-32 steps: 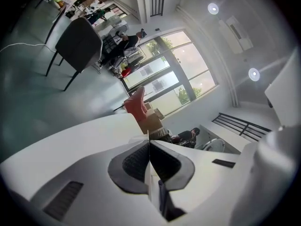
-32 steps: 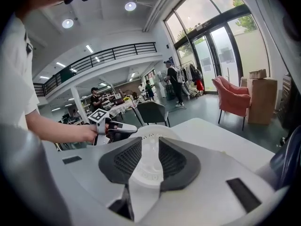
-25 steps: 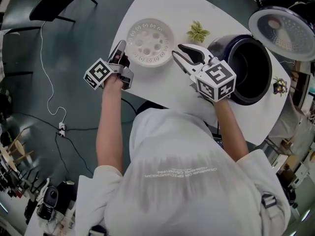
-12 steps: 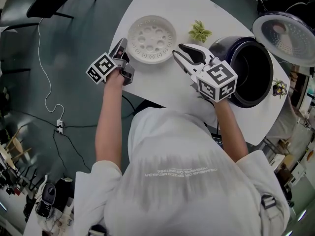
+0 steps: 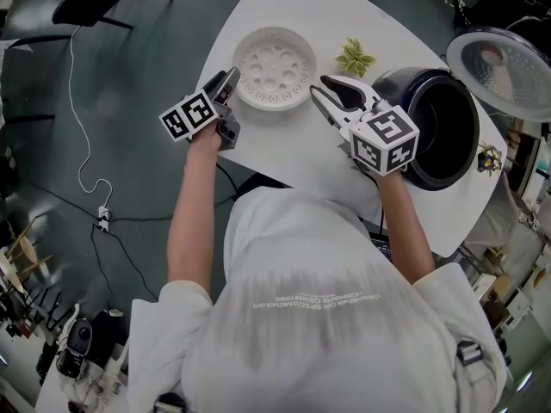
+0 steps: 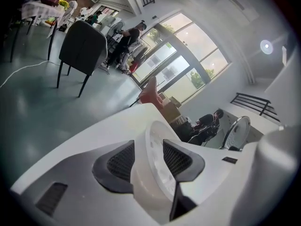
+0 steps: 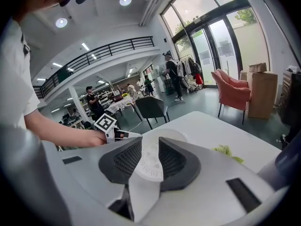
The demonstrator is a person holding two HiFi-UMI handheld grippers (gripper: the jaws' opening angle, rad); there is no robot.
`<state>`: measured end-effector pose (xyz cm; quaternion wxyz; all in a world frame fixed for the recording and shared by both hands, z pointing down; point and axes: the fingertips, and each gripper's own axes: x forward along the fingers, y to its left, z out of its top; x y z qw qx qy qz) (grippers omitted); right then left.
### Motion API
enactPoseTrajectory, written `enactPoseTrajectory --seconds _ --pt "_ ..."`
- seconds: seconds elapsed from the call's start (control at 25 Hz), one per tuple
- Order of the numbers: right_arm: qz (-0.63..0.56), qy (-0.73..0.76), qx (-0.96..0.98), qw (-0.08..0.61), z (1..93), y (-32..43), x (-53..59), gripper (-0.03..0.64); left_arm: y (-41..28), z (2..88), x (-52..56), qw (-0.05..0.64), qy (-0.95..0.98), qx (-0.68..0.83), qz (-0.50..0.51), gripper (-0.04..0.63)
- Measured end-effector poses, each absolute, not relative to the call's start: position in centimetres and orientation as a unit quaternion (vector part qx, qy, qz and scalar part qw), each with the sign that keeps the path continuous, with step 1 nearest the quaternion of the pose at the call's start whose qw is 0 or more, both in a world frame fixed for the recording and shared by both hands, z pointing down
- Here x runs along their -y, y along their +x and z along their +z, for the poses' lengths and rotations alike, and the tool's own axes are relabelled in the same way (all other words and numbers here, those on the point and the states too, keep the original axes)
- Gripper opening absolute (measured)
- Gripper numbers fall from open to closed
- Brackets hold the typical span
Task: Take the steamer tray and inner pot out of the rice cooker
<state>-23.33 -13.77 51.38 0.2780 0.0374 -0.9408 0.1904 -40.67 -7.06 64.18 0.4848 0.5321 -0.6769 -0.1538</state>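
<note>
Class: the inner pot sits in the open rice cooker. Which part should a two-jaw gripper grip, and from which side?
Probably the top rim of the inner pot, one jaw inside, one outside, coming from above on the side facing the right gripper. The cooker body surrounds its wall, so only the rim shows, and the raised lid crowds the far side.

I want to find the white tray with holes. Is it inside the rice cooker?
No, the steamer tray sits out on the white table, apart from the rice cooker.
</note>
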Motion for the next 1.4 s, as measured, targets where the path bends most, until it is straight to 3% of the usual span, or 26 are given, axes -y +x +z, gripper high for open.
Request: enactPoseTrajectory --seconds 0.2,0.64,0.88,1.12,1.24,1.4 --pt "0.191 0.044 0.942 0.273 50.8 -23.0 13.7 0.128 -39.1 64.6 6.3 0.505 0.526 0.669 -0.144 0.2" --pt "0.191 0.076 0.946 0.252 49.4 -20.9 13.1 0.128 -35.4 66.2 5.4 0.568 0.453 0.651 -0.222 0.106" --pt "0.195 0.121 0.946 0.23 47.6 -17.8 13.4 0.126 -37.8 65.8 7.5 0.551 0.422 0.667 -0.271 0.081" --pt "0.222 0.146 0.945 0.192 45.5 -14.9 13.0 0.11 -38.3 65.4 10.0 0.528 0.473 0.669 -0.222 0.084" --pt "0.221 0.149 0.947 0.179 44.6 -13.9 12.8 0.112 -38.6 65.4 9.9 0.517 0.477 0.685 -0.189 0.192" --pt "0.235 0.163 0.947 0.148 43.3 -12.1 13.2 0.112 -39.5 64.8 9.1 0.503 0.461 0.71 -0.174 0.244"
